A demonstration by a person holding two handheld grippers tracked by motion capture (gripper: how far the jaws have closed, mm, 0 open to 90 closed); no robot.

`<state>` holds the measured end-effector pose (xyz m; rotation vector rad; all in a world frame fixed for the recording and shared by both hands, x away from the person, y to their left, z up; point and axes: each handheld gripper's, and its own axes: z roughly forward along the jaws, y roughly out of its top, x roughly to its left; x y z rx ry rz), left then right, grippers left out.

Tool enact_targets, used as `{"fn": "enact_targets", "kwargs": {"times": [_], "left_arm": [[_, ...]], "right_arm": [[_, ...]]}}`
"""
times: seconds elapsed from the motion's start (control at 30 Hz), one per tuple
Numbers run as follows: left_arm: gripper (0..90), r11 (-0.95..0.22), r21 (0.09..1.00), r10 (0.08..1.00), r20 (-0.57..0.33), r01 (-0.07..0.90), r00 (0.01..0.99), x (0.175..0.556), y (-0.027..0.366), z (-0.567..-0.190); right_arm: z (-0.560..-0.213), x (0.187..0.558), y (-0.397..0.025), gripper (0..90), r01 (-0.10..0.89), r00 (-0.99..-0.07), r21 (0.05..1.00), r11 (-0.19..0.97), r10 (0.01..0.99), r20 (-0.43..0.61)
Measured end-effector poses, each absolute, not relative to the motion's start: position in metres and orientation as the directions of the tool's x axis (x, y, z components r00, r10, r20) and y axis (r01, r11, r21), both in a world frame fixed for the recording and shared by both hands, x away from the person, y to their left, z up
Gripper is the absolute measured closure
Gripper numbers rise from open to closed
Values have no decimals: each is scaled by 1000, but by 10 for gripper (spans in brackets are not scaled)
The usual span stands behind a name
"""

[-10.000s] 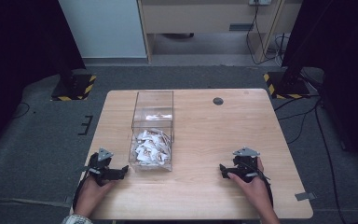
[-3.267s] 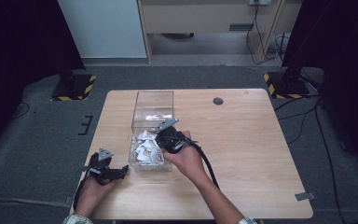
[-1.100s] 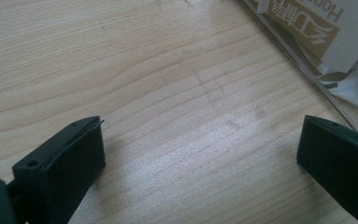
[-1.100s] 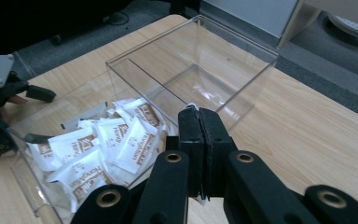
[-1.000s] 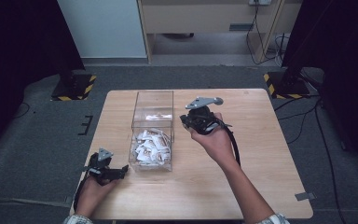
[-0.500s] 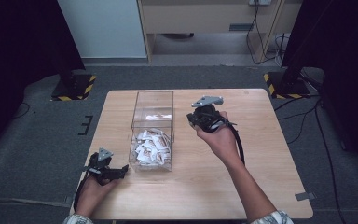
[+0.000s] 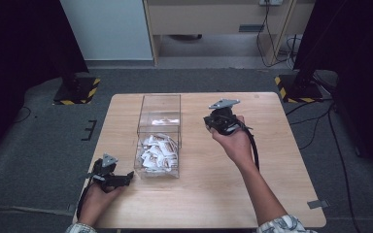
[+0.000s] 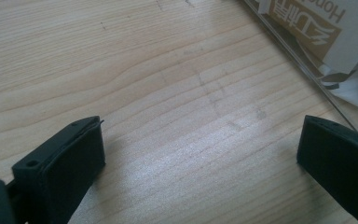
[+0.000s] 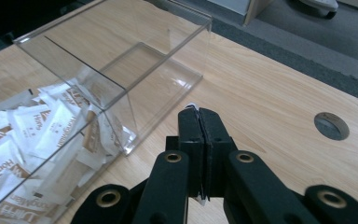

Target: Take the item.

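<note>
The left gripper (image 7: 108, 175) rests at the table's (image 7: 272, 145) 7 o'clock corner, jaws spread wide over bare wood, unmoved throughout. At centre-left, the clear box (image 7: 159, 131) holds its heap of sachets (image 7: 158, 151) in the near compartment. The right gripper (image 7: 219, 119) has lifted out of that compartment and swung toward 1 o'clock; its jaws pinch a thin white sachet (image 9: 192, 105), so one packet is probably extracted. The right forearm reaches forward, raised above the tabletop.
</note>
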<state>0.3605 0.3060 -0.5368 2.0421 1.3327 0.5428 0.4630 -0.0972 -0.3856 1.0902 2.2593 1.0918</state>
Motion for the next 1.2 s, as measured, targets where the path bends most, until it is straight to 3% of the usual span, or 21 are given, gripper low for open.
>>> {"fn": "enact_targets", "kwargs": {"times": [1.2], "left_arm": [[0,-289,698,915,1,655,403,361,306,-537]], "right_arm": [[-424,474,-155,886,562,-509,756,336,861,-4]]}}
